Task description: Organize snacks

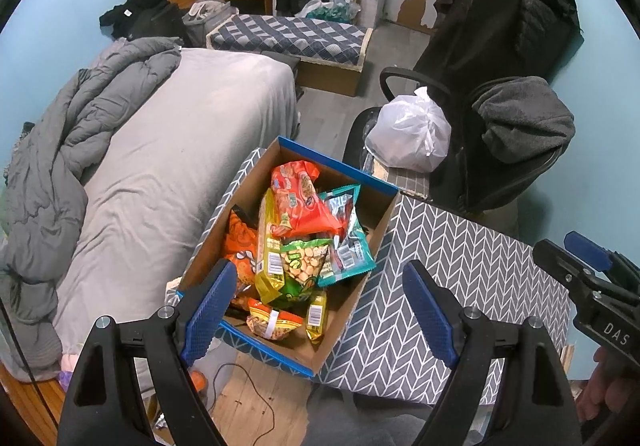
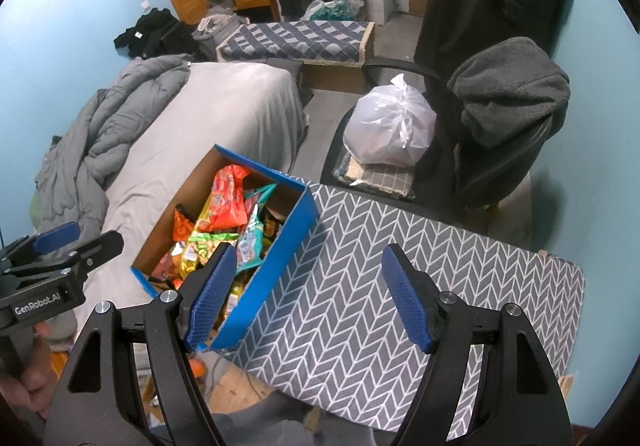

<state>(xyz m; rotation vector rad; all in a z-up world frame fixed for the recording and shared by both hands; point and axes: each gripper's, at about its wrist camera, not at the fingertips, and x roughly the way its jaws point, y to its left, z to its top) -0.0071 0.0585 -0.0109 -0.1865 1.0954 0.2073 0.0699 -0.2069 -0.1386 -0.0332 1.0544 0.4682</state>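
Cardboard box (image 1: 362, 288) at table (image 2: 360, 306) left edge, snack packets (image 1: 304, 221) heaped inside. Left tool (image 1: 320, 310) and right tool (image 2: 308, 294) both spread wide, empty-jawed. Scene fits packets either gathered or awaiting sorting.

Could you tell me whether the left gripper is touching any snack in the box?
Apart. In the right wrist view the left gripper hangs over the bed, clear of the box; its own view shows empty open jaws.

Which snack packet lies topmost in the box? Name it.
The big orange-red packet, lying across the yellow, green and teal packets in the cardboard box.
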